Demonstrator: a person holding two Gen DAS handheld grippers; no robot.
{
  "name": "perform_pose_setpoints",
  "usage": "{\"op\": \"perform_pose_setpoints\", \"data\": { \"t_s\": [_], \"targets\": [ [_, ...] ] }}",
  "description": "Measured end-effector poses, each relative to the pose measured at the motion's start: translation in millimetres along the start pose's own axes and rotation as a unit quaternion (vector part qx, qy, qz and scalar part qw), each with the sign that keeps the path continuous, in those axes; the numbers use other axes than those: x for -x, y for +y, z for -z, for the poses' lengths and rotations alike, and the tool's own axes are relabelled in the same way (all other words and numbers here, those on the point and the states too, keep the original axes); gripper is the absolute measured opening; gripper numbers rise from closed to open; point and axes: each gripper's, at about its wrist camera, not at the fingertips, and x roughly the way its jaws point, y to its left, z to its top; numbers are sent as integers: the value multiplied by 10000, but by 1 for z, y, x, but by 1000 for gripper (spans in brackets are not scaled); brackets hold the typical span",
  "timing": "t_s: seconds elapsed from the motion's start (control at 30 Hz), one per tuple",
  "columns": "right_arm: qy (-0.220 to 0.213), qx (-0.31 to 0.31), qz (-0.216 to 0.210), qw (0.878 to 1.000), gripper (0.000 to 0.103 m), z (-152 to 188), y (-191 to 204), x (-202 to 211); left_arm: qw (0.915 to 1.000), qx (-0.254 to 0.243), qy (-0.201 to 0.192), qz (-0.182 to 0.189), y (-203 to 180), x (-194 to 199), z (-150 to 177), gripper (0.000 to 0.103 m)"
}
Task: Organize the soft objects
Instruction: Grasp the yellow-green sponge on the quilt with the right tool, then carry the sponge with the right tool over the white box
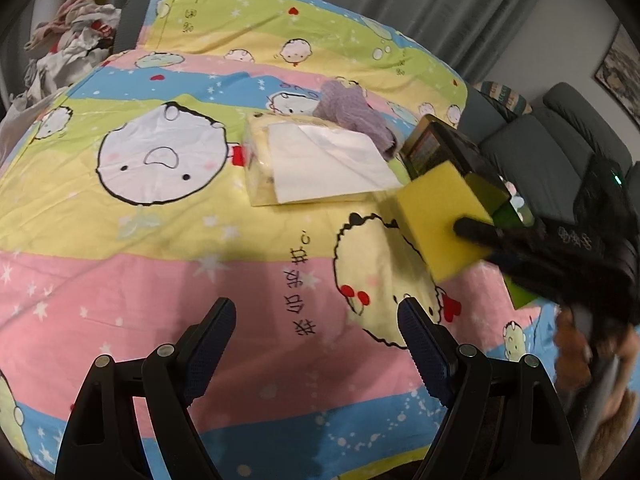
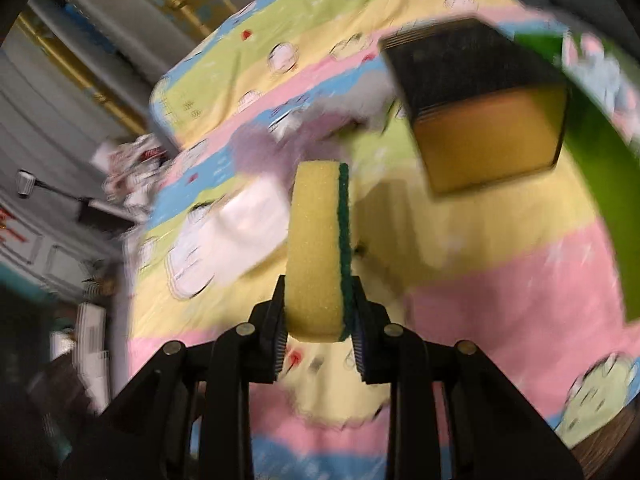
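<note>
- Black fingers of the left gripper [image 1: 316,344] sit nearest the left camera, spread wide with nothing between them, hanging over the pink band of the bedsheet [image 1: 120,280] near its front edge.
- Clamped in the right gripper [image 2: 319,344] is the sponge [image 2: 316,252], yellow foam against one pad and green scouring face against the other, standing on edge, clear of the sheet.
- Ahead and to the right sits the dark box [image 2: 480,108], tipped so its open mouth faces the sponge; my guess is that it is the destination.
- Keep the squeeze light but firm, since foam springs back and can slip out.
- Line the sponge's narrow edge with the box mouth before pushing in.
- Mind the tissue pack [image 1: 316,164] and purple cloth [image 1: 352,112] lying beside the box, toward the sheet's middle.
- Left gripper could steady the box if it slides.
</note>
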Motion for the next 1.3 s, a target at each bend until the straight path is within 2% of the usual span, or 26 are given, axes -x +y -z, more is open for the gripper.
{"op": "perform_pose_setpoints", "data": {
  "t_s": [0.13,0.2,0.23,0.3,0.33,0.37,0.43,0.57,0.63,0.7,0.73,0.8,0.87,0.93,1.03,1.13,1.3],
  "targets": [
    [404,-164,-194,9989,29,26,-6,-2,9999,-80,71,62,-10,-5,1,83],
    [526,-224,-81,9983,29,30,-12,-4,9998,-96,108,105,-14,-7,2,83],
    [523,-180,104,9984,30,32,-14,-3,9998,-117,134,131,-18,-9,3,83],
    [368,-106,546,9978,43,31,-18,3,9996,-152,153,179,-24,-11,4,83],
    [255,-70,776,9966,63,31,-21,7,9995,-159,174,204,-26,-12,4,83],
    [90,-60,968,9952,77,29,-24,13,9993,-179,192,250,-29,-14,4,83],
    [-173,-83,1124,9935,81,22,-29,22,9990,-193,206,342,-36,-17,5,83],
    [-237,-127,949,9951,81,15,-36,30,9972,-252,325,619,-54,-28,6,82],
    [-179,-17,749,9970,80,16,-39,30,9957,-361,425,739,-65,-35,7,74],
    [-65,13,593,9982,75,15,-42,25,9945,-405,531,813,-74,-42,10,61],
    [13,11,526,9986,70,15,-42,20,9934,-439,629,852,-80,-48,11,57],
    [195,-1,415,9989,62,15,-45,7,9916,-503,739,929,-87,-55,13,43],
    [357,-52,375,9986,52,16,-49,-3,9895,-606,871,980,-95,-65,15,37],
    [492,-147,303,9982,48,19,-56,-10,9899,-734,857,862,-102,-68,17,37],
    [326,-221,226,9990,43,19,-61,-3,9893,-936,754,833,-113,-66,15,36],
    [8,-272,230,9994,41,12,-65,14,9869,-1082,633,1016,-128,-63,2,36],
    [-841,-466,242,9951,40,-14,-81,63,9780,-1494,348,1411,-171,-61,-26,36]
  ]
}}
